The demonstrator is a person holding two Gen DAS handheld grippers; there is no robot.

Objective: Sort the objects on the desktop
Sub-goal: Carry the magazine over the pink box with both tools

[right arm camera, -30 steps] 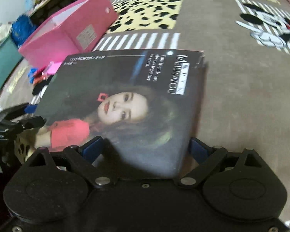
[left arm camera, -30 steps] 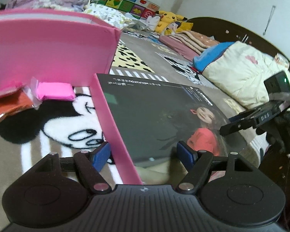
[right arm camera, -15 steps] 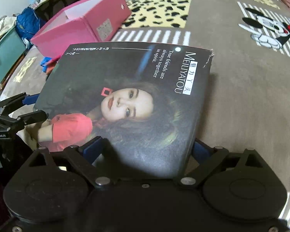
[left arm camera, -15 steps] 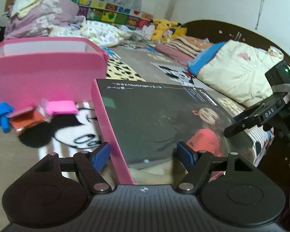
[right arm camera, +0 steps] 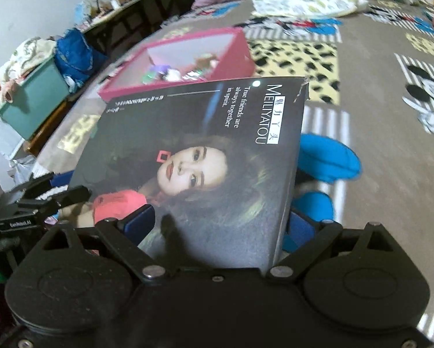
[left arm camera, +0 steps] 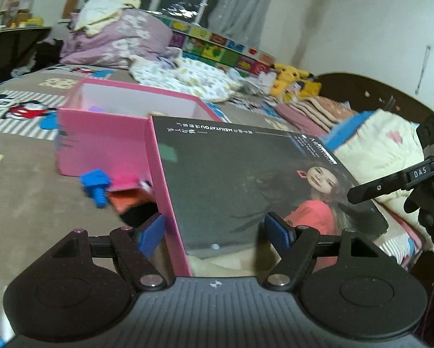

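Since the frame a second earlier, both of my hands had come up off the bed point(right arm camera: 385, 174) and carried the flat box point(left arm camera: 246, 179) with them, so that the open pink bin point(left arm camera: 107, 133) now sat lower in both views and I could see into it from the right wrist. The flat box, dark on its portrait face and pink along its side, was held between the two grippers, one at each end. My left gripper point(left arm camera: 215, 230) had its blue fingers point(left arm camera: 150, 233) set wide across one end, closed on the box's thickness. My right gripper point(right arm camera: 214, 226) did the same at the opposite end, one finger on the cover, the other under the far edge. The relation that mattered was this: the box's long axis ran straight out from my right fingers toward the pink bin point(right arm camera: 188, 61), which lay just beyond the box's far edge and slightly left. I judged the next move needed both hands going forward together, keeping the box level. A blue toy bolt point(left arm camera: 96, 187) and pink and orange packets point(left arm camera: 127, 191) lay on the bed beside the bin, still unsorted.
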